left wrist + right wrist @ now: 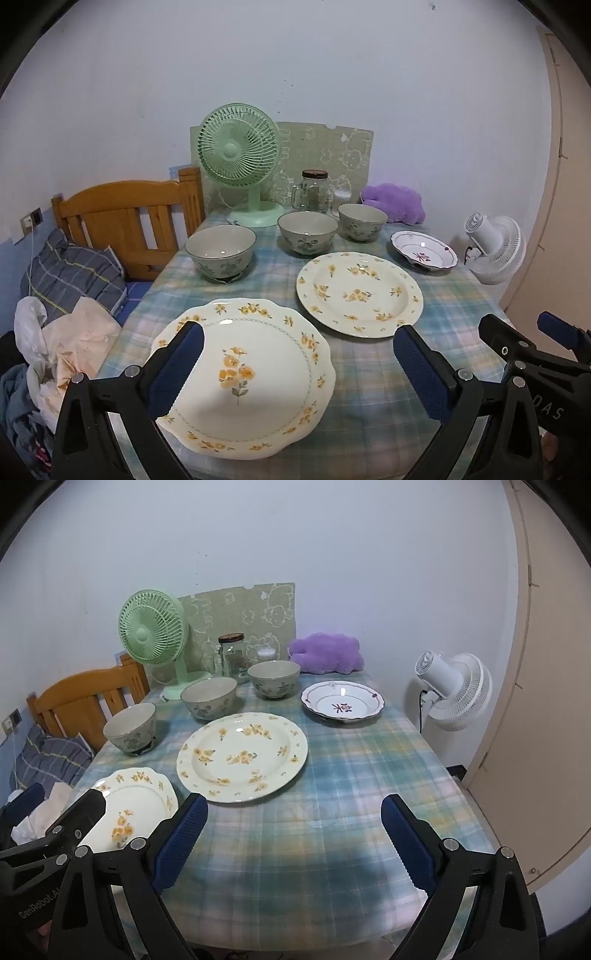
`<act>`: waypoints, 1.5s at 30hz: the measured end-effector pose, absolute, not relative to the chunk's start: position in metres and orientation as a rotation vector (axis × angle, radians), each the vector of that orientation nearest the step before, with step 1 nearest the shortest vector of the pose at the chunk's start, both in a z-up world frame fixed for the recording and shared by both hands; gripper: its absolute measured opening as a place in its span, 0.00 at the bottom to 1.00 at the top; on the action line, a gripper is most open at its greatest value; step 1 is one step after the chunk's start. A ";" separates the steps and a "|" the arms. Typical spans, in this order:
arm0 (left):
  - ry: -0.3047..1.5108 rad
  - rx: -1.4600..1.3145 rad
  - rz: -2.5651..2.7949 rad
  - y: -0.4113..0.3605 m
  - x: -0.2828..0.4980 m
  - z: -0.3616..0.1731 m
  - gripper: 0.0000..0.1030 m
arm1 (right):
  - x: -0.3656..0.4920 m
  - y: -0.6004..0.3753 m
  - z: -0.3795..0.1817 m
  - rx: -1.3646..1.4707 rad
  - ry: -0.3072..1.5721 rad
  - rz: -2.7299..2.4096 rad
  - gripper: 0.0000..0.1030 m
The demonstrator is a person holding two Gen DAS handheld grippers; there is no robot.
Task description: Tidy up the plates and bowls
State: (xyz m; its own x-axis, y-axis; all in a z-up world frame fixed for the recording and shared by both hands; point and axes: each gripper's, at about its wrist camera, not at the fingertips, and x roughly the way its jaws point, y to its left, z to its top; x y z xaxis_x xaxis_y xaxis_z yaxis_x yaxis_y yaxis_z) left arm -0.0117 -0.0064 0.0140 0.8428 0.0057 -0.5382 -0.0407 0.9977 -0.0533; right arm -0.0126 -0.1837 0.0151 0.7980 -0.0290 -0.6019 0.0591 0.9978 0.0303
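On the plaid tablecloth lie a scalloped yellow-flower plate [255, 373] [136, 808] at the near left, a round yellow-flower plate [359, 293] [242, 755] in the middle, and a small white dish with a red mark [424, 250] [342, 702] at the far right. Three grey-green bowls [220, 249] [307, 232] [362, 220] stand in a row behind; they also show in the right wrist view [130, 726] [208, 697] [273, 678]. My left gripper [295, 369] is open and empty over the scalloped plate. My right gripper [293, 834] is open and empty above bare cloth.
A green desk fan [238, 155], a glass jar [314, 190] and a purple plush [393, 201] stand along the far edge by the wall. A white fan [452, 690] stands off the table's right side. A wooden bed frame [125, 218] and bedding lie at the left.
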 end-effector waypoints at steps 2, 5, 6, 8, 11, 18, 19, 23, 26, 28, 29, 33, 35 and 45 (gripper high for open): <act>0.574 -0.067 0.033 -0.005 -0.010 0.014 1.00 | -0.011 -0.183 0.016 0.045 0.642 -0.043 0.94; 0.579 -0.070 0.037 -0.004 -0.009 0.012 1.00 | -0.009 -0.178 0.016 0.032 0.642 -0.042 0.94; 0.582 -0.070 0.036 -0.004 -0.009 0.012 1.00 | -0.009 -0.178 0.016 0.029 0.641 -0.043 0.94; 0.588 -0.065 0.032 -0.004 -0.008 0.011 1.00 | -0.008 -0.178 0.016 0.024 0.644 -0.045 0.94; 0.589 -0.060 0.024 -0.005 -0.007 0.010 1.00 | -0.008 -0.178 0.017 0.026 0.642 -0.048 0.94; 0.586 -0.046 0.032 -0.007 -0.006 0.009 0.99 | -0.006 -0.180 0.017 0.026 0.640 -0.049 0.94; 0.586 -0.044 0.033 -0.007 -0.006 0.009 0.99 | -0.006 -0.180 0.017 0.026 0.639 -0.049 0.94; 0.590 -0.042 0.041 -0.007 -0.004 0.008 0.99 | -0.006 -0.181 0.018 0.023 0.640 -0.048 0.94; 0.590 -0.041 0.050 -0.008 -0.005 0.008 0.99 | -0.005 -0.181 0.018 0.024 0.636 -0.047 0.94; 0.588 -0.042 0.051 -0.008 -0.006 0.008 0.98 | -0.005 -0.182 0.019 0.018 0.632 -0.045 0.94; 0.588 -0.041 0.049 -0.008 -0.005 0.008 0.98 | -0.005 -0.181 0.019 0.015 0.631 -0.043 0.94; 0.588 -0.038 0.048 -0.009 -0.006 0.008 0.98 | -0.004 -0.184 0.017 0.015 0.636 -0.038 0.94; 0.586 -0.034 0.049 -0.012 -0.006 0.009 0.97 | -0.004 -0.185 0.017 0.015 0.636 -0.039 0.94; 0.578 -0.028 0.047 -0.020 -0.004 0.009 0.97 | -0.004 -0.191 0.016 0.012 0.634 -0.041 0.94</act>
